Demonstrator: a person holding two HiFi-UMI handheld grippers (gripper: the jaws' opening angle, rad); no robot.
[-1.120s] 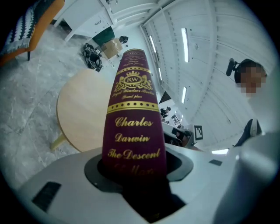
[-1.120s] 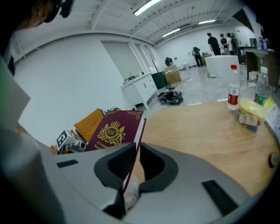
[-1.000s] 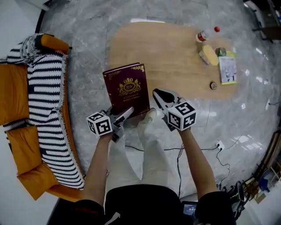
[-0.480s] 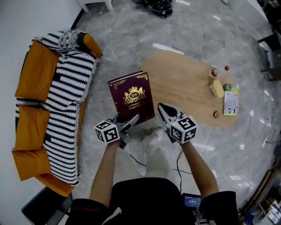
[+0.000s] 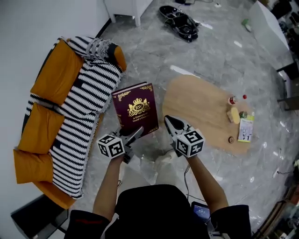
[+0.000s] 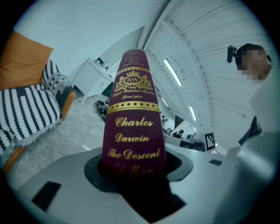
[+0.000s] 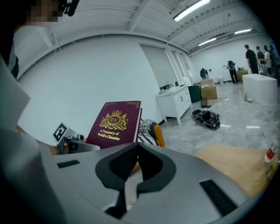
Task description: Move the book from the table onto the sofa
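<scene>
Book: the maroon book is off the table and in the air, near the sofa's front edge but not yet over its seat; its gold-crested cover faces up.
Left gripper: the left gripper is clamped on the book's lower end at the spine, jaws about half spread by the book's thickness, and it alone carries the book.
Right gripper: the right gripper has its jaws together with nothing between them; it is on the side of the book away from the sofa, not touching the book.
Done: the pick-up and lift look finished.
Left to do: by my reading, carry the book over the sofa's seat, lower it flat and let go.
Sofa surface: orange cushions under a black-and-white striped throw; soft, with room for the book on the stripes.
Table: low, rounded and wooden, well apart from the sofa; a bottle and a few small items sit at its end farthest from the sofa.
Room: glossy grey marble floor, a white wall behind the sofa, a white cabinet beyond the sofa's end.
</scene>
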